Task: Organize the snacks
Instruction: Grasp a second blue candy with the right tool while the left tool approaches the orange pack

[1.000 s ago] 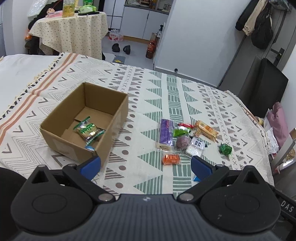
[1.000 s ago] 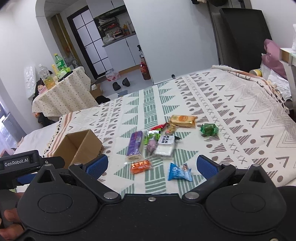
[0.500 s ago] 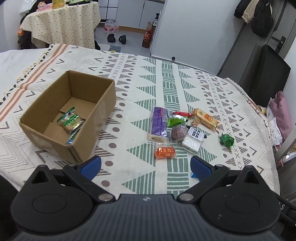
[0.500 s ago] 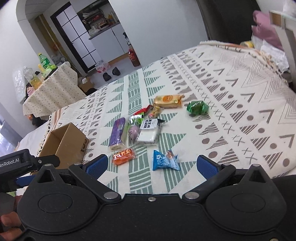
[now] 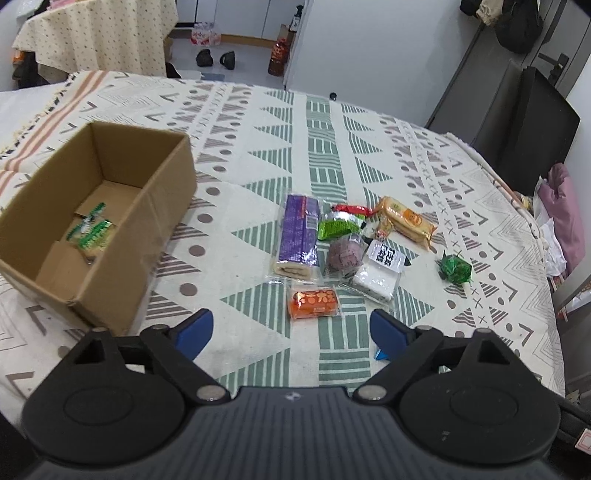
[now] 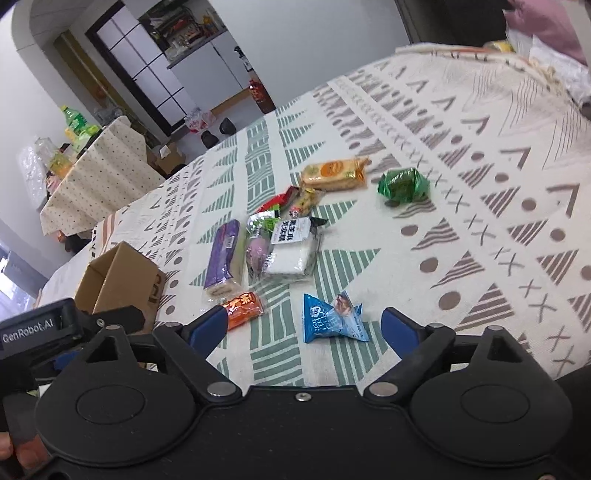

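Snacks in bright wrappers lie clustered on a patterned cloth-covered tabletop (image 5: 258, 122), right of an open brown cardboard box (image 5: 147, 206) holding a green-wrapped snack (image 5: 92, 230). Both grippers, left gripper (image 5: 291, 330) and right gripper (image 6: 304, 328), hover with fingers apart, the right framing a blue triangular packet (image 6: 332, 319).

A small table under a dotted cloth (image 5: 99, 35) stands at the back, shoes (image 5: 216, 59) on the floor (image 5: 243, 48) near a dark bottle (image 5: 277, 62)
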Tool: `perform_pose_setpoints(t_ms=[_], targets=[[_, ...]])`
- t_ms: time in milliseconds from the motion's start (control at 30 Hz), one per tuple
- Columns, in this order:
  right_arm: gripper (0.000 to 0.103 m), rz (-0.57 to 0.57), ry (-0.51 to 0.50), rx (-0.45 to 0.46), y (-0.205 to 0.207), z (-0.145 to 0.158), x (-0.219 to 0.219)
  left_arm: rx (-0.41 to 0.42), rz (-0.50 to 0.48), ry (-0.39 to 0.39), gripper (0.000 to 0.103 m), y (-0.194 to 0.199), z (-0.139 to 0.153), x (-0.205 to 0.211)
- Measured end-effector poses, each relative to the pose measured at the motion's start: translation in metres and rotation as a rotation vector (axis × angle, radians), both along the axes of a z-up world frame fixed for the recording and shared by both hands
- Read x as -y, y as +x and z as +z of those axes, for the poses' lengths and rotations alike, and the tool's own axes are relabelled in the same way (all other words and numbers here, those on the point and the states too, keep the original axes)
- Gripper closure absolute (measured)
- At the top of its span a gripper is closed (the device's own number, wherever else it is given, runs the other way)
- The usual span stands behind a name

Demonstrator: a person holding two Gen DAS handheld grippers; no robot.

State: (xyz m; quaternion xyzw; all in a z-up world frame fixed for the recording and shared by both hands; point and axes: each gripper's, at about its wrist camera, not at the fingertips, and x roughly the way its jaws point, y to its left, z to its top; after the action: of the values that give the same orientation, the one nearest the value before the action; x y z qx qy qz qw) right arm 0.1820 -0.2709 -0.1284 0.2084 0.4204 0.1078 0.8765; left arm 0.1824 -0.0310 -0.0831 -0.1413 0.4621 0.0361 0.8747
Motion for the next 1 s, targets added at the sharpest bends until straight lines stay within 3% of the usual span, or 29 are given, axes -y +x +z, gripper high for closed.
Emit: perform_pose_setpoints(t_ms=[233, 400, 533, 933, 1000], targets=[[0.021, -0.002, 0.002, -0.056, 0.017, -0.021, -0.004, -0.033, -0.009, -0.016, 0.021, 0.020, -0.022, 0.004], [0.033, 0.013, 0.016, -0.107, 0.028, -0.034, -0.007, -0.058, -0.004, -0.020, 0.024, 0.034, -0.038, 0.007], [0.034, 0.015, 0.030, -0.133, 0.033, -0.041, -0.006, -0.079, -0.007, -0.031, 0.028, 0.045, -0.050, 0.011], [0.034, 0.013, 0.031, -0.157, 0.048, -0.054, -0.007, -0.116, -0.005, -0.016, 0.030, 0.068, -0.075, 0.024], [0.047, 0.010, 0.036, -0.149, 0.048, -0.055, -0.006, -0.117, -0.002, -0.019, 0.036, 0.070, -0.078, 0.025]])
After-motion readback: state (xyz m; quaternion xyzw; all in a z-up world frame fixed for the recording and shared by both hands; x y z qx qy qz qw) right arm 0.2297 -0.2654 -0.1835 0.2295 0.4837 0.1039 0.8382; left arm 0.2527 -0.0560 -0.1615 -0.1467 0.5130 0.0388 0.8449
